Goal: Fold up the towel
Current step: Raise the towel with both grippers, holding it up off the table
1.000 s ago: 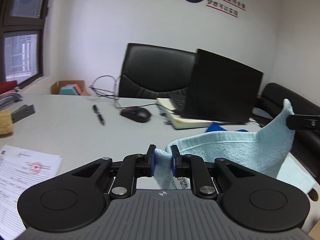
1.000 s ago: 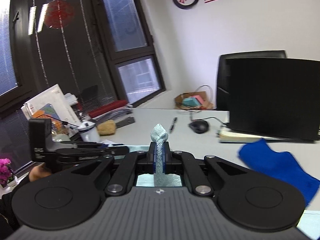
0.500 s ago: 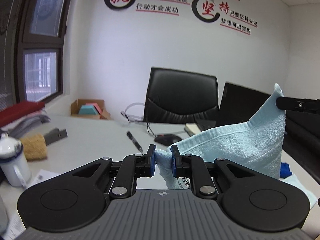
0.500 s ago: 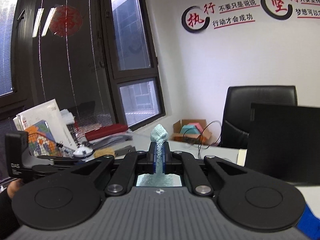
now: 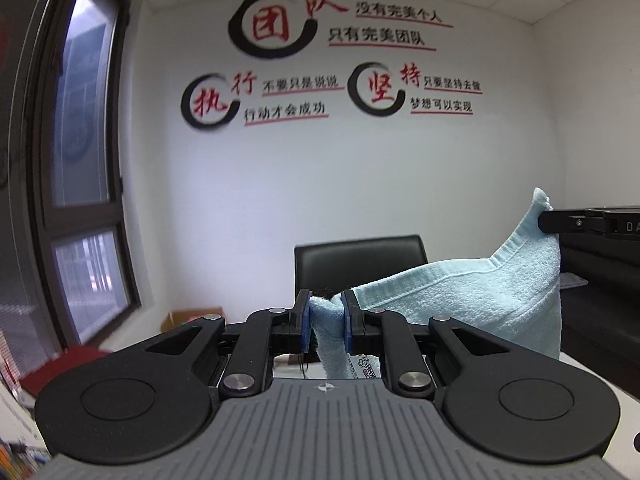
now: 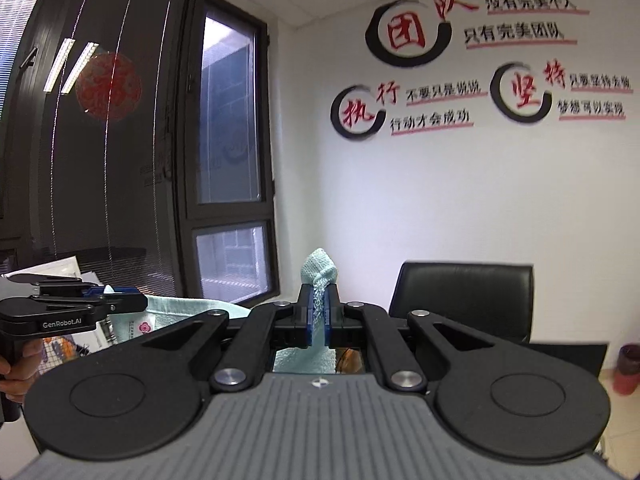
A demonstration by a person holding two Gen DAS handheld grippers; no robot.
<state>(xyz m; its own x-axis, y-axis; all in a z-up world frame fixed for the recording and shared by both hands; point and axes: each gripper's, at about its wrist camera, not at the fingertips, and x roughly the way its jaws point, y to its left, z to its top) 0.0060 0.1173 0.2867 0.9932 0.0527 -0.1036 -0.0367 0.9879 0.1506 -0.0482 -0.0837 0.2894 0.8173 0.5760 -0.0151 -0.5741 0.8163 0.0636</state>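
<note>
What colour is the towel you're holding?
Light blue towel, clearest in the left wrist view.

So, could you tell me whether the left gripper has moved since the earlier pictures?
Yes, upward: the left gripper, shut on the towel, looked across the desk earlier; now the chair sits low behind it and the wall lettering fills the view.

towel point(image 5: 472, 296): pale blue | chair point(image 5: 360, 260): black | wall lettering point(image 5: 280, 100): red, black
</note>
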